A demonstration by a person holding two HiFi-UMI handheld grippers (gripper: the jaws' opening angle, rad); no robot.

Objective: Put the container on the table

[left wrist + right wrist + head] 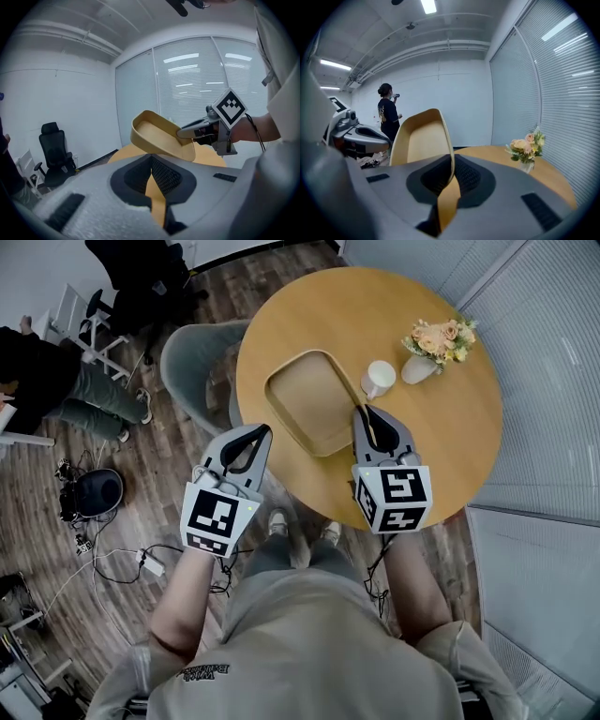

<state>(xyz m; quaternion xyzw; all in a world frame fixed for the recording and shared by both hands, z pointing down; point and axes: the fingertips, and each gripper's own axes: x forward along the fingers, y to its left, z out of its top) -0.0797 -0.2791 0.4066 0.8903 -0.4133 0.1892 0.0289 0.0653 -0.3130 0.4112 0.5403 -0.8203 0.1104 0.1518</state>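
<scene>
The container [314, 399] is a tan, shallow tray with rounded corners. It hangs tilted above the round wooden table [450, 442]. My right gripper [367, 418] is shut on its right rim, and the rim [449, 154] runs between the jaws in the right gripper view. In the left gripper view the container [154, 133] is lifted clear of the table top [124, 153], with the right gripper [197, 131] clamped on its edge. My left gripper [255, 434] is shut with nothing in it, off the table's near left edge and apart from the container.
A white cup [378, 379] and a vase of flowers [439, 345] stand on the table right of the container. A grey chair [197, 362] is at the table's left. A seated person [56, 381] and floor cables [122, 563] are further left. Blinds line the right wall.
</scene>
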